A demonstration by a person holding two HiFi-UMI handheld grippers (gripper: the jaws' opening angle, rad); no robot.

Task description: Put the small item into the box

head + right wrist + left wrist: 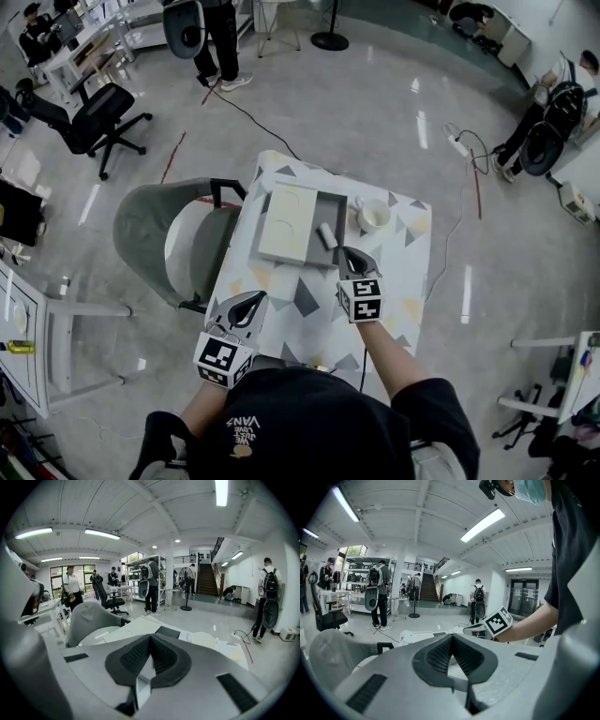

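Note:
On the patterned table [394,281] stands a grey box [333,208] with a cream lid [289,222] lying over its left part. A small white cylinder [326,235] lies inside the box at its near right corner. My right gripper [349,253] hovers just in front of that corner, shut and empty, its pads meeting at the tip [150,639]. My left gripper [255,298] is above the table's near left part, also shut with nothing in it [451,638]. The left gripper view shows the right gripper's marker cube [499,622].
A white cup [373,216] stands to the right of the box, seen also as a pale cup [206,639] in the right gripper view. A grey chair [159,234] sits against the table's left side. Cables cross the floor behind; people stand far off.

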